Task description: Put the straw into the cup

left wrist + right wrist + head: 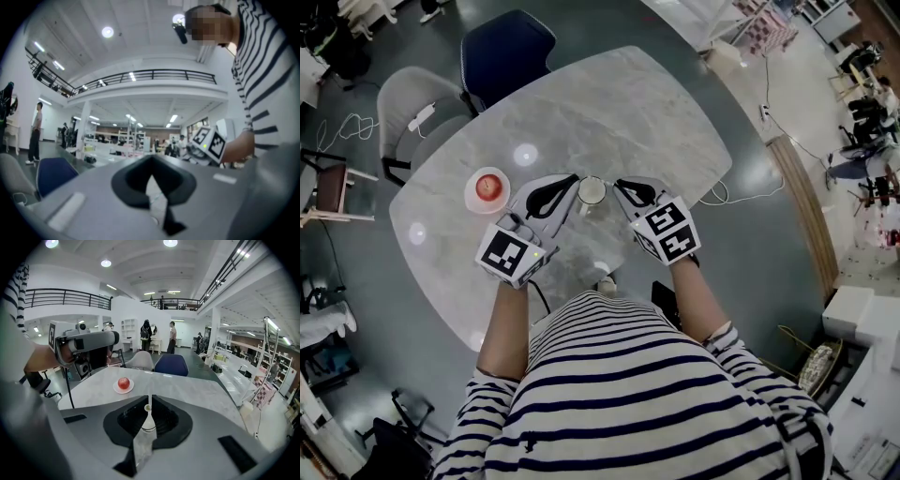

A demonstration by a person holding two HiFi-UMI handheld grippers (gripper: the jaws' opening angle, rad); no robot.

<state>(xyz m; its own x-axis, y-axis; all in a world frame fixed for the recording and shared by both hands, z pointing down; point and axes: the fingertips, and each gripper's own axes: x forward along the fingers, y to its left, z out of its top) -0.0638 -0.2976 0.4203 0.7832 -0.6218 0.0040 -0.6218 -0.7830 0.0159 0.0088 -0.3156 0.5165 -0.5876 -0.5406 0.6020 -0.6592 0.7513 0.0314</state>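
No lettering, brand, number or sign can be read in any view. Only unlettered black-and-white square markers [508, 253] are carried by the left gripper [565, 185] and right gripper [623, 187].

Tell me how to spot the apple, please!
Look at the big grey marble table. Left of the cup sits a small white plate, and the apple rests on it. It is the only red, round thing on the table.
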